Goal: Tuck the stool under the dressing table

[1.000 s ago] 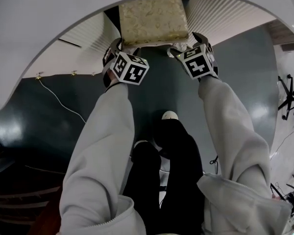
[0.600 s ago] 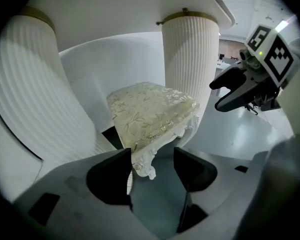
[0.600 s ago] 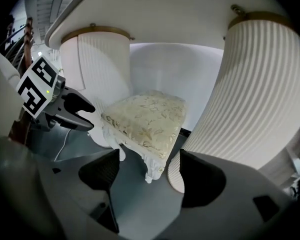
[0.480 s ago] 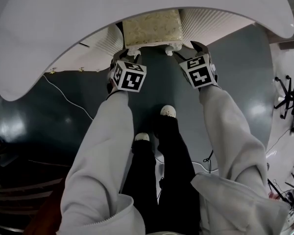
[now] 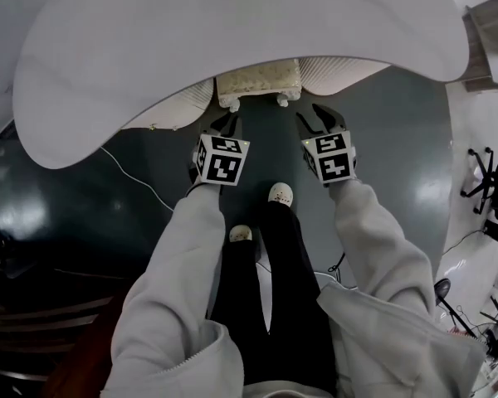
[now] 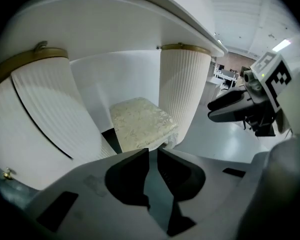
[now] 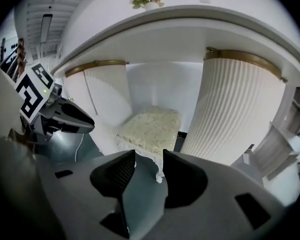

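Fingers on my left gripper have just been closing and now stand at a narrow slit with nothing between them. The sleeved arm reaches forward, and the gripper slants down. Its cube carries black-and-white square markers. Ahead, the stool sits between the ribbed pedestals under the counter, with only its front edge and feet showing from above. My right gripper is posed alike beside the left. Its fingers have been closing too, stand somewhat wider and are empty. Both grippers are clear of the stool.
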